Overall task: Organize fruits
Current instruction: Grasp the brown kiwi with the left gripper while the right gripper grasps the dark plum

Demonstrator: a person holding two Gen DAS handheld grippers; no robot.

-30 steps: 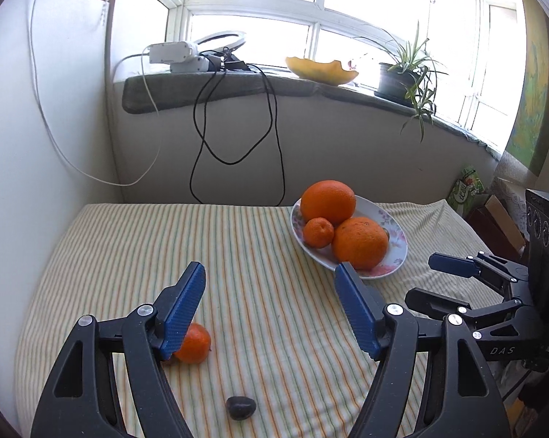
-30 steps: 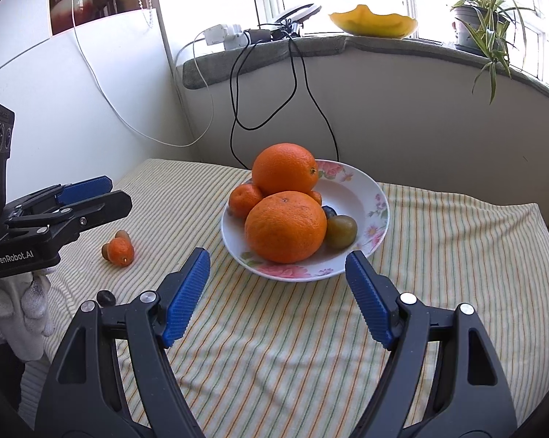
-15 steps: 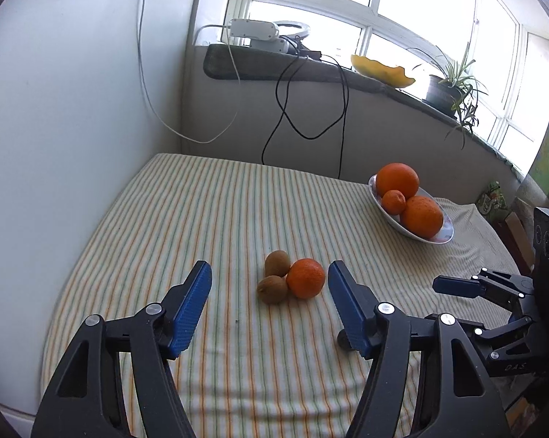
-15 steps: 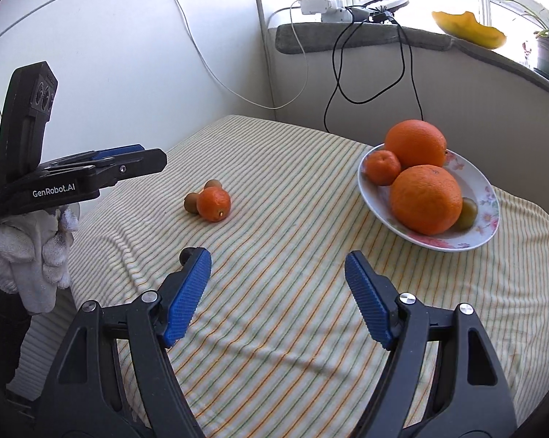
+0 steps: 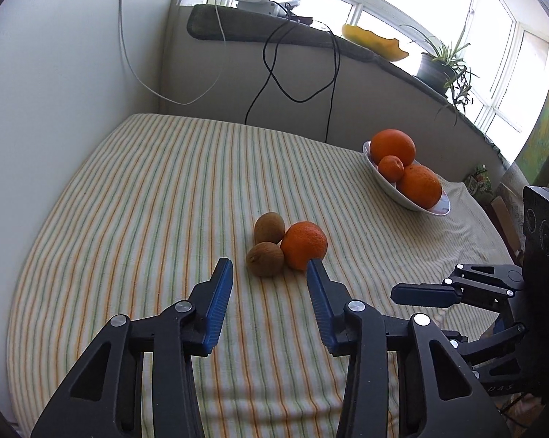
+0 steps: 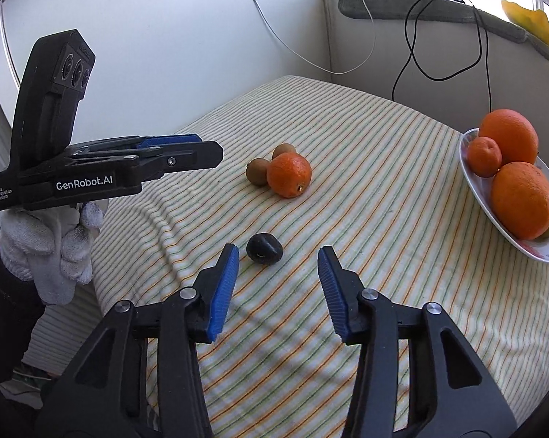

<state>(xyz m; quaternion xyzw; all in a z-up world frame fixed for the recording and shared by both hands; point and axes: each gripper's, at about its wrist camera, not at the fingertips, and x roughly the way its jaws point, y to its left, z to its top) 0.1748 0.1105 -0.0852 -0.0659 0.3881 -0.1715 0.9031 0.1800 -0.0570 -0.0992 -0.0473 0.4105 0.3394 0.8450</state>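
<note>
A soft, ribbed cloth point(image 5: 157, 197) striped in green, orange and cream covers the table, rumpling into shallow folds near its edge in the right wrist view. On it sits a tight cluster: a dimpled, glossy small orange point(image 5: 304, 245) touching two fuzzy brown oval kiwis point(image 5: 265, 259), one behind the other. The left gripper point(image 5: 269, 273) points down at this cluster, its matte black plastic arms ending in ridged blue pads; its jaws have just been closing and stand apart with nothing between them, the right tip overlapping the orange's lower edge in the picture, though contact cannot be told. The right gripper point(image 6: 279, 257) has likewise just been narrowing and grips nothing; a smooth, dark, rounded fruit point(image 6: 264, 248) lies on the cloth just ahead of its left pad, not pressed. That dark fruit shows only in the right wrist view, as do the person's white knitted glove point(image 6: 48, 252) under the left tool and the white lettering on its side. A shallow white ceramic plate point(image 6: 473, 186) with a floral rim stands well apart from the cluster, holding two large pebbly oranges, a small mandarin and a greenish fruit tucked low, the last seen only from the right. The left view alone shows a potted plant point(image 5: 443, 69) on the sill.
</note>
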